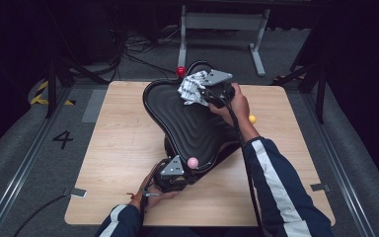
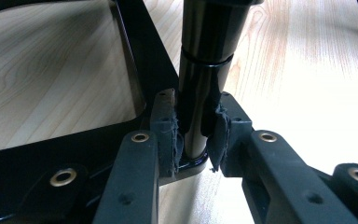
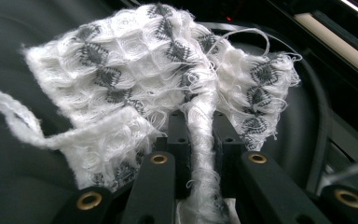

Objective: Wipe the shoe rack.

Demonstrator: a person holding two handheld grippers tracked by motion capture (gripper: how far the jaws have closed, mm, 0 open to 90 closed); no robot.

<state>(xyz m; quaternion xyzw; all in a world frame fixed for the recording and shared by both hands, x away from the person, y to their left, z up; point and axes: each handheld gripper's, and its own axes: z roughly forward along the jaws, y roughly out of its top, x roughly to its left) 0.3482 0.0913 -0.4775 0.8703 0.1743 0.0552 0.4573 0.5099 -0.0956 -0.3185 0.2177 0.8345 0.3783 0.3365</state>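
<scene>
White and grey, the woolly cloth point(image 1: 191, 89) sits in the upper middle of the high view, on the far end of the black chair seat point(image 1: 187, 123); the right gripper point(image 1: 205, 94) pinches a fold of it tight; in the right gripper view the cloth point(image 3: 158, 74) spreads over the top half, with a fold squeezed between the two black jaws at the bottom middle; the seat lies tilted on the wooden table point(image 1: 118, 148); the left gripper point(image 1: 170, 175) is at the lower middle, by the seat's near edge; in the left gripper view its jaws clamp a shiny black post point(image 2: 200, 84) in the middle of the frame.
</scene>
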